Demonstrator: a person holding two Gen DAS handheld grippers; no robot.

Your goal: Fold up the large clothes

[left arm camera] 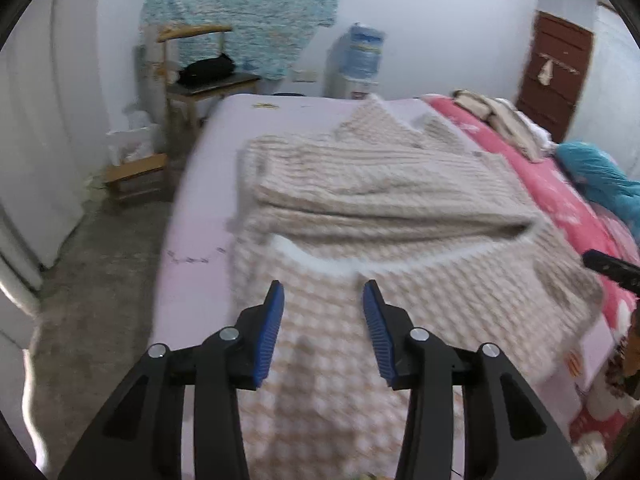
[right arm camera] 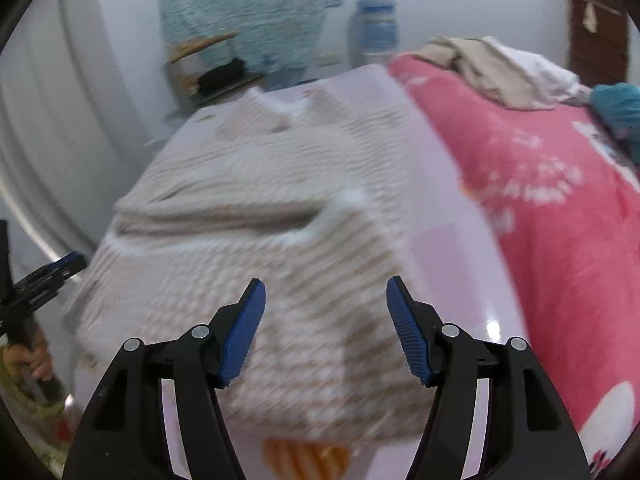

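Both sleeves lie folded across the beige waffle-knit sweater (left arm camera: 360, 184) on the lilac bed (left arm camera: 192, 216); left claw (left arm camera: 323, 292) and right claw (right arm camera: 325, 288) hang released, empty; body fold remains.

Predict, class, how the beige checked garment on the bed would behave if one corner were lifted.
The beige checked garment would probably droop and bend: it already lies in soft folds. Its thick, ribbed-looking weave suggests some weight, so it would likely drag along the bed sheet. It looks fuzzy rather than slippery.
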